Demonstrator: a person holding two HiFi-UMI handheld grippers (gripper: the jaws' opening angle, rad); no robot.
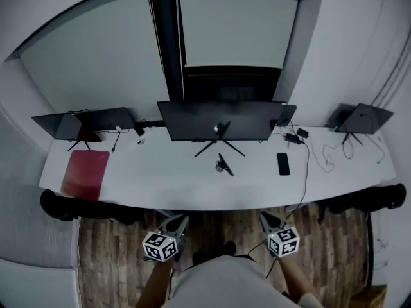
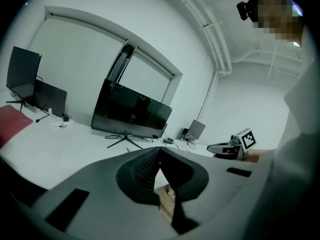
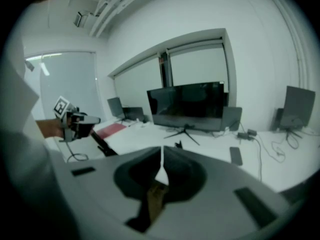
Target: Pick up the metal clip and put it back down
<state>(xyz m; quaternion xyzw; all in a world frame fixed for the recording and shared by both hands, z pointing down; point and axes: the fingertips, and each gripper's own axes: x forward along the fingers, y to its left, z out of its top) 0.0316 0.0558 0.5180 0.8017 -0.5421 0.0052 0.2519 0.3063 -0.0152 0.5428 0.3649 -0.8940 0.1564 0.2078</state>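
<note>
While one metal clip [image 1: 224, 165] lies on the table [image 1: 160, 178] near one phone [image 1: 283, 163], the left tongs [image 1: 177, 222] and the right tongs [image 1: 268, 221] are pressed together, empty.

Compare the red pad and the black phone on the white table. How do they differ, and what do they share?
Colour: the red pad is dull red; the black phone is black. Size: the red pad looks far larger than the black phone. Place: the red pad lies at the table's left end; the black phone lies right of centre. Both are flat rectangles lying on the table.
</note>
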